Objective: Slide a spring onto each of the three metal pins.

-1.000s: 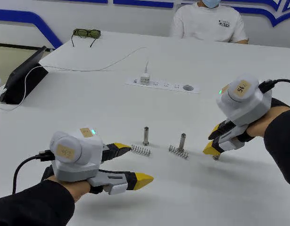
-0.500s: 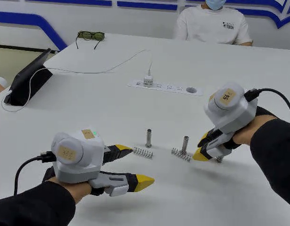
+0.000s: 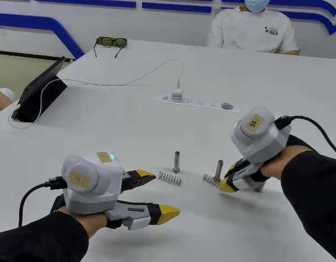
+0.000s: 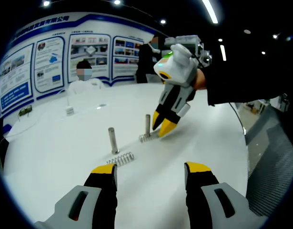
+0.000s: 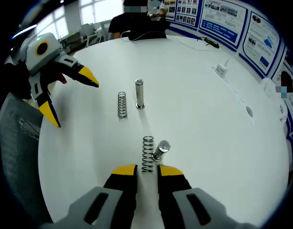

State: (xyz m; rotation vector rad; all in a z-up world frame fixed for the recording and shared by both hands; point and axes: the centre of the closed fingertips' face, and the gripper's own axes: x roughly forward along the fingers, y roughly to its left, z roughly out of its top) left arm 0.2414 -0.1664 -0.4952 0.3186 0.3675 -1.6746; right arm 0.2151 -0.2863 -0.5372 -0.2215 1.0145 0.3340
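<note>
Right gripper (image 3: 229, 183) has dropped in on the spring (image 3: 211, 179) lying just beside a pin (image 3: 219, 170); jaws barely parted, empty. Left gripper (image 3: 158, 192) hangs wide open, empty. Risk: the narrow gap shoves the spring away, or a tip knocks the pin.

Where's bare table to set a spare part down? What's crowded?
Free: the wide band between the power strip and the pins; also the stretch between the tablet and the left gripper. Crowded: around the pins, where springs lie beside them and the right gripper sits at one.
</note>
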